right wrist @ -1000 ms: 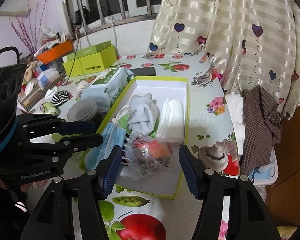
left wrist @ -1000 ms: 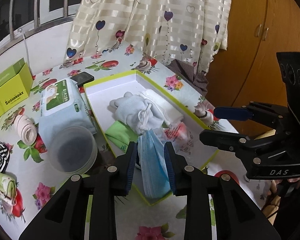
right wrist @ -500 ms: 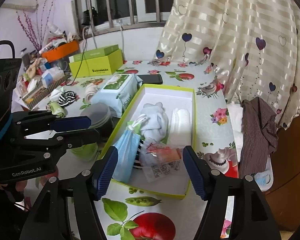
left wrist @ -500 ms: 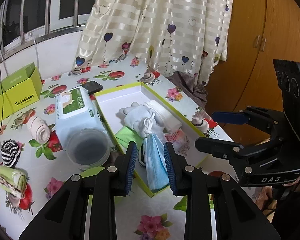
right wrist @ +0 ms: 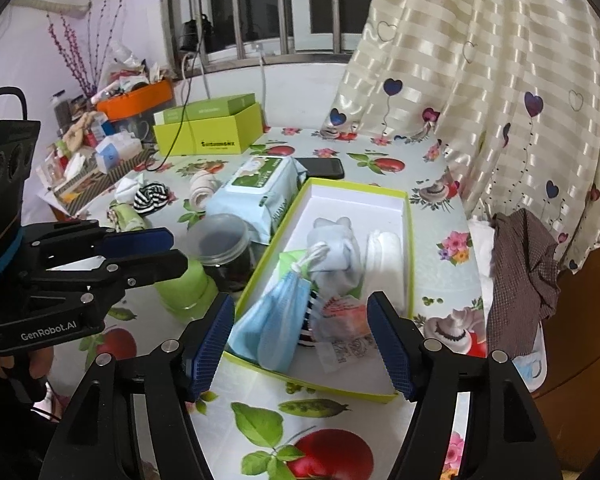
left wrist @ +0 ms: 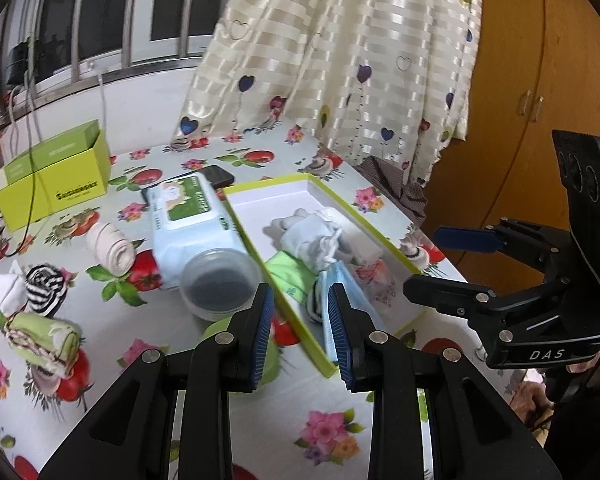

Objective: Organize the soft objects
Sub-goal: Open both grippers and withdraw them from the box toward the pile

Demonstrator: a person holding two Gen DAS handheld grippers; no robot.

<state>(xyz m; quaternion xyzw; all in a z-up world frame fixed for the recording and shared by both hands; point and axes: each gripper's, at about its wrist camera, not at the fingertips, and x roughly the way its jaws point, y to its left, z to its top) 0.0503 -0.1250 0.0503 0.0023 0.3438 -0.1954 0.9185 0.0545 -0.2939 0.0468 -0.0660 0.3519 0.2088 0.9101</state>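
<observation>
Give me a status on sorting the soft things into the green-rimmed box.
Done: the box holds a blue face mask, pale socks, a white folded cloth and a plastic packet. In hand: nothing; the left gripper and right gripper are both empty, the right's jaws just opened wide. Left: the striped sock, green roll and beige roll lie on the table.

One box (right wrist: 408, 240), one mask (right wrist: 267, 330)
</observation>
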